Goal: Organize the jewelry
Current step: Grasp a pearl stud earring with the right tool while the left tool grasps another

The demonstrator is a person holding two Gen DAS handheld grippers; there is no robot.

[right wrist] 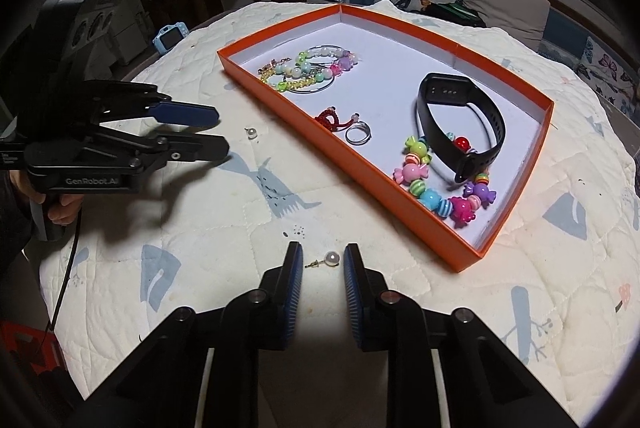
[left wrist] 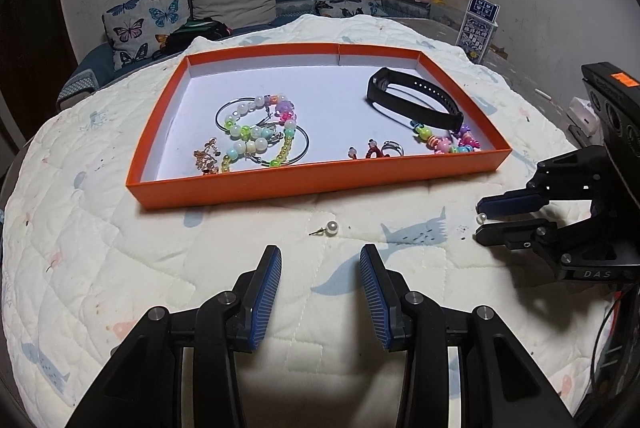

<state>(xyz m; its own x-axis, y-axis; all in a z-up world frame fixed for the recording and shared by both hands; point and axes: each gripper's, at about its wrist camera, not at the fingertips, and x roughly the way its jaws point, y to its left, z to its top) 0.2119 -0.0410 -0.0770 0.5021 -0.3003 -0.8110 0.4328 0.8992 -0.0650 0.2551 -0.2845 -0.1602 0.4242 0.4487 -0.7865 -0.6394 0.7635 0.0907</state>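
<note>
An orange tray (left wrist: 304,184) sits on a quilted white cover (left wrist: 120,268) and holds a black wristband (left wrist: 416,104), pastel bead bracelets (left wrist: 256,136) tangled with hoop earrings, a silver ring (right wrist: 358,134), a red knotted charm (right wrist: 330,120) and a candy-bead bracelet (right wrist: 436,188). Two pearl studs lie outside it on the cover. One pearl stud (left wrist: 332,227) rests just ahead of the left gripper (left wrist: 320,256), whose jaws stand wide apart with nothing between them. The other pearl stud (right wrist: 332,259) lies between the fingertips of the right gripper (right wrist: 322,256) — jaws apart, not yet closed on it. The tray's near wall rises between both studs and the tray floor — nothing else lies across the way. A blue toy camera (right wrist: 170,38) sits at the cover's far edge, with butterfly cushions (left wrist: 148,20) behind.
</note>
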